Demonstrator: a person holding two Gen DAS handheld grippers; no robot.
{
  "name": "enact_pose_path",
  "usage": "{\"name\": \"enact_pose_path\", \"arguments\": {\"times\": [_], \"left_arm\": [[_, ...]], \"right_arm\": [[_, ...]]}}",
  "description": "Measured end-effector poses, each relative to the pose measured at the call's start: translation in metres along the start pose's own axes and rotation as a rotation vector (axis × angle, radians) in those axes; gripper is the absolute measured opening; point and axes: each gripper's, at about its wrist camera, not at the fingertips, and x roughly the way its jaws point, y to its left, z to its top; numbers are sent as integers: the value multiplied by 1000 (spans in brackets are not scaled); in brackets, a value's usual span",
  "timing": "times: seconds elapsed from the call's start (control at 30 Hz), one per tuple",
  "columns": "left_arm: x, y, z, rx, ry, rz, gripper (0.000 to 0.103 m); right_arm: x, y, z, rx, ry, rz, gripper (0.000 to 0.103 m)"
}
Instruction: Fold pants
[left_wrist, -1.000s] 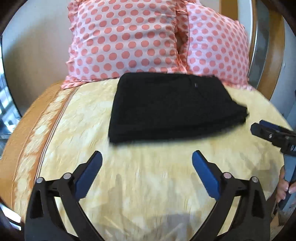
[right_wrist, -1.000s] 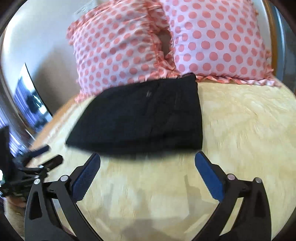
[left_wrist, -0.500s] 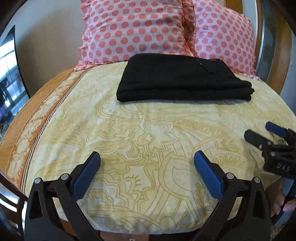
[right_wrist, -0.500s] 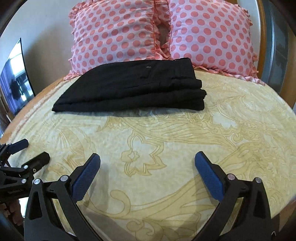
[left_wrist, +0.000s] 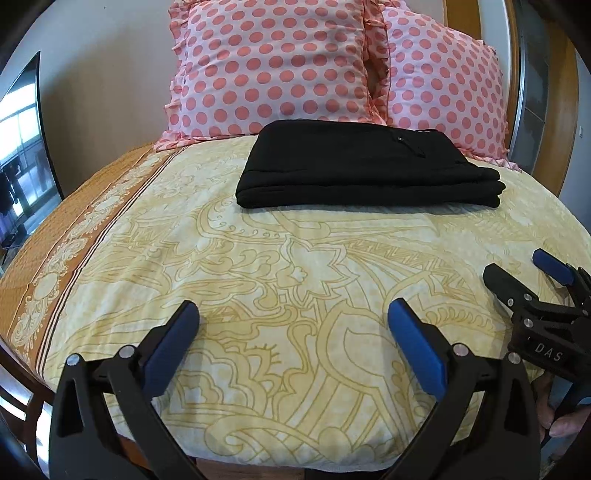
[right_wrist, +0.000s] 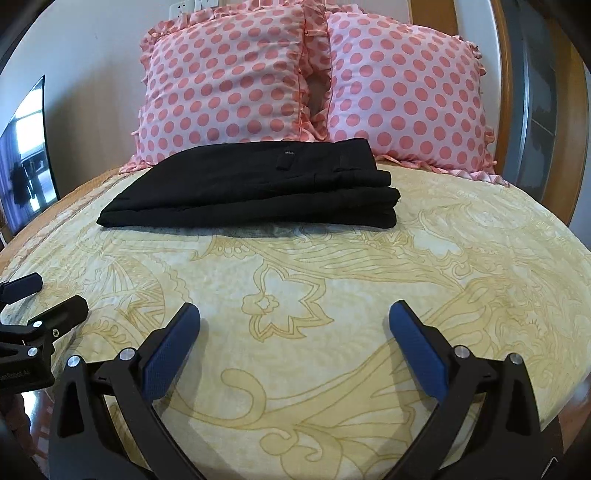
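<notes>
The black pants (left_wrist: 365, 170) lie folded in a flat stack on the yellow patterned bedspread (left_wrist: 280, 273), just in front of the pillows; they also show in the right wrist view (right_wrist: 255, 188). My left gripper (left_wrist: 291, 314) is open and empty, low near the bed's front edge, well short of the pants. My right gripper (right_wrist: 293, 314) is open and empty, also near the front edge. The right gripper shows at the right of the left wrist view (left_wrist: 524, 273). The left gripper shows at the left of the right wrist view (right_wrist: 44, 299).
Two pink polka-dot pillows (left_wrist: 273, 70) (right_wrist: 406, 92) lean against the wall behind the pants. An orange border (left_wrist: 55, 251) runs along the bed's left side. A dark screen (right_wrist: 26, 147) stands at far left. A wooden frame (left_wrist: 567, 110) rises at right.
Both grippers have pulled back from the folded pants toward the bed's front edge and dropped lower. The pants stayed in place. Both grippers stayed open.
</notes>
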Motion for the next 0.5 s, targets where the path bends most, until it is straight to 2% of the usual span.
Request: {"name": "enact_pose_path", "arguments": {"times": [0.5], "left_arm": [[-1, -1, -1, 1, -9, 2, 101]], "right_arm": [[0, 0, 0, -1, 0, 1, 102]]}}
